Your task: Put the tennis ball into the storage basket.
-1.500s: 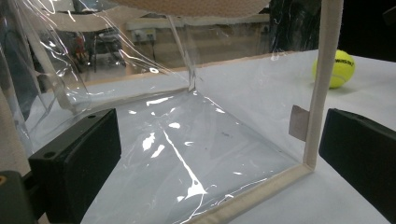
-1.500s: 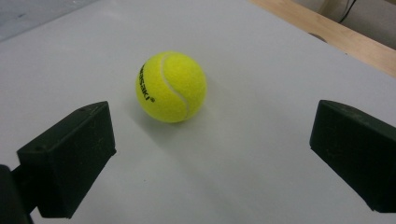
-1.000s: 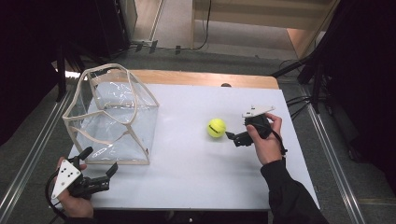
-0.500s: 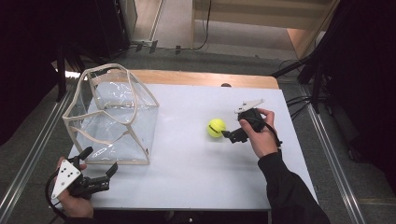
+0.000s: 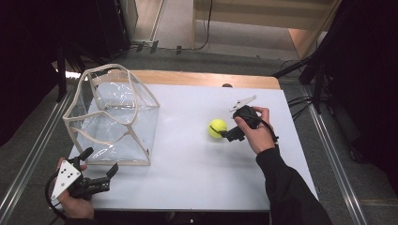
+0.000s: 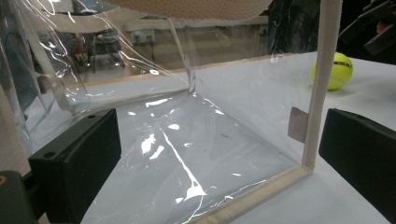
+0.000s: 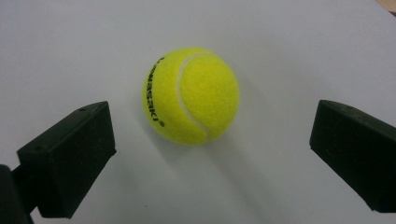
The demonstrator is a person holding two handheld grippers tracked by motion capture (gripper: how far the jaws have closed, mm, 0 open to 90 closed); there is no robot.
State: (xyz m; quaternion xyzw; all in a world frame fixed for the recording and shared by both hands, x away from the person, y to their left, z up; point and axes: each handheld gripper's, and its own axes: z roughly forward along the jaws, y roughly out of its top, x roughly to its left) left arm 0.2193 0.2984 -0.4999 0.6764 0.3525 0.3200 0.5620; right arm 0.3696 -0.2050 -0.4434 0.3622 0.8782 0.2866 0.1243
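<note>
A yellow tennis ball [image 5: 217, 128] lies on the white table top [image 5: 202, 168], right of centre. My right gripper [image 5: 224, 132] is open just right of the ball, its jaws spread on either side of it; in the right gripper view the ball [image 7: 190, 95] sits between and a little beyond the wide jaws, untouched. A clear plastic bag with cream trim [image 5: 112, 117] stands open-topped at the left. My left gripper [image 5: 99, 162] is open near the table's front left corner, jaws toward the bag's near corner [image 6: 308, 163]. The ball [image 6: 338, 70] shows far right behind the bag's edge.
A wooden strip [image 5: 206, 79] runs along the table's far edge. Metal rails [image 5: 338, 168] flank the table on both sides. Cables [image 5: 300, 101] lie on the floor at the right. Bare white surface [image 5: 187, 154] separates the bag and the ball.
My right gripper has moved left and slightly forward, closing in on the ball until its jaws flank it. The left gripper and the bag have stayed put.
</note>
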